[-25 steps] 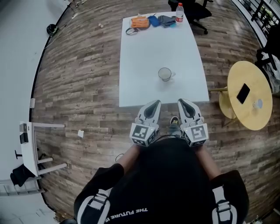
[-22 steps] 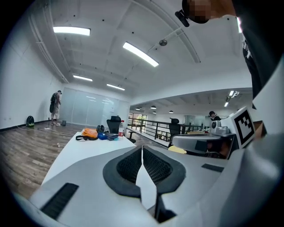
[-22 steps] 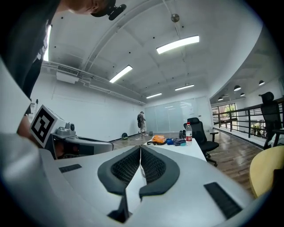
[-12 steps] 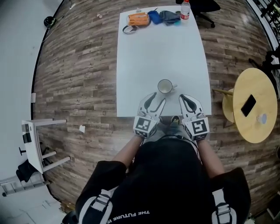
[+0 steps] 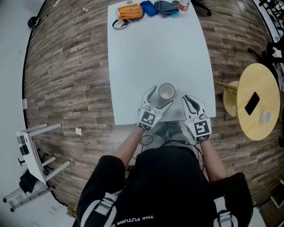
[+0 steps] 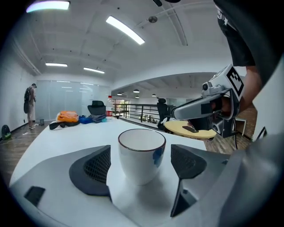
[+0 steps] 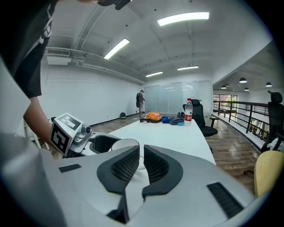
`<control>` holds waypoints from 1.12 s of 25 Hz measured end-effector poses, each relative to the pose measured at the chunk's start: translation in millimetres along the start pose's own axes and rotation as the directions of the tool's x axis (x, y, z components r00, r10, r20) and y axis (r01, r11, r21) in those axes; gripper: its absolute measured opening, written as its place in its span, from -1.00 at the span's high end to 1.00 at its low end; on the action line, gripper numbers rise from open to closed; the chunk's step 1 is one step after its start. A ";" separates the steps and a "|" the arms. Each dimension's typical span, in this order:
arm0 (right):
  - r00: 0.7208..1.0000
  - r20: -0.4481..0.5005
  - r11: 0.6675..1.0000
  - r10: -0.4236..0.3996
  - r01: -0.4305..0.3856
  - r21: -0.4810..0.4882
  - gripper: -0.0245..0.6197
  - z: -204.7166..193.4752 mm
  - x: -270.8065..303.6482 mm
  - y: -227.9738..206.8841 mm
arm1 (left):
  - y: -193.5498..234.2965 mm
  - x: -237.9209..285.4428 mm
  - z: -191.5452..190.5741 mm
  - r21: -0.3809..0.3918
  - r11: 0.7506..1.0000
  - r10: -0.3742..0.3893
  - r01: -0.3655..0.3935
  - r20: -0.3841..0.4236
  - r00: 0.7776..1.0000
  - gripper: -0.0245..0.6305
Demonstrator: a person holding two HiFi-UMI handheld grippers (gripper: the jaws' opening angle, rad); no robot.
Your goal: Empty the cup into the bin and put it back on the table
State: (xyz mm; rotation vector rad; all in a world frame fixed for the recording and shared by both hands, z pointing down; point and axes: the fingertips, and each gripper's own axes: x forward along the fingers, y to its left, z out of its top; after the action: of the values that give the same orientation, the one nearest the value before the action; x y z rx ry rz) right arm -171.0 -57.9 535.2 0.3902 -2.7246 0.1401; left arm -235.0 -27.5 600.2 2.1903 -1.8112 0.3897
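Observation:
A white cup [image 5: 166, 91] with a dark rim stands upright near the front edge of the white table [image 5: 155, 48]. In the left gripper view the cup [image 6: 141, 155] looks empty. My left gripper [image 5: 160, 98] has its jaws opening, one on each side of the cup, with a gap between each pad and the cup wall. My right gripper [image 5: 191, 101] hovers over the table's front edge, to the right of the cup, shut with nothing in it. In the right gripper view the cup [image 7: 120, 144] shows just behind the closed jaws of the right gripper [image 7: 138, 162]. No bin is in view.
An orange bag [image 5: 130, 11], blue and grey pouches and a water bottle [image 5: 183, 4] lie at the table's far end. A round yellow table [image 5: 257, 102] with a phone [image 5: 251, 103] stands to the right. A white stand [image 5: 33, 146] is on the wood floor at the left.
Both grippers came forward from in front of the table to over its front edge. The left gripper's jaws opened and now sit around the cup. The right gripper stayed shut.

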 end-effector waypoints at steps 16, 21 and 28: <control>0.989 -0.146 1.000 0.011 -0.013 -0.011 0.41 -62.0 56.7 -29.6 | -4.9 52.3 -14.9 0.041 0.979 -0.197 0.198 -0.030 0.980 -0.32; 0.993 -0.122 1.000 0.010 -0.012 -0.020 0.41 -54.4 59.8 -26.1 | -9.6 45.7 -10.0 0.007 0.971 -0.239 0.239 -0.018 0.971 -0.32; 0.997 0.059 0.999 -0.043 0.043 0.003 0.42 8.6 30.8 -25.9 | -17.3 19.9 56.3 -0.017 0.967 -0.252 0.253 0.047 0.967 -0.32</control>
State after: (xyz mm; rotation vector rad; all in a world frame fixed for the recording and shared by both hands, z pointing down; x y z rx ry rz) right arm -194.0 -91.7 540.2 0.4602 -2.7720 0.1207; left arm -212.4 -63.5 554.8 2.3920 -1.5206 0.2655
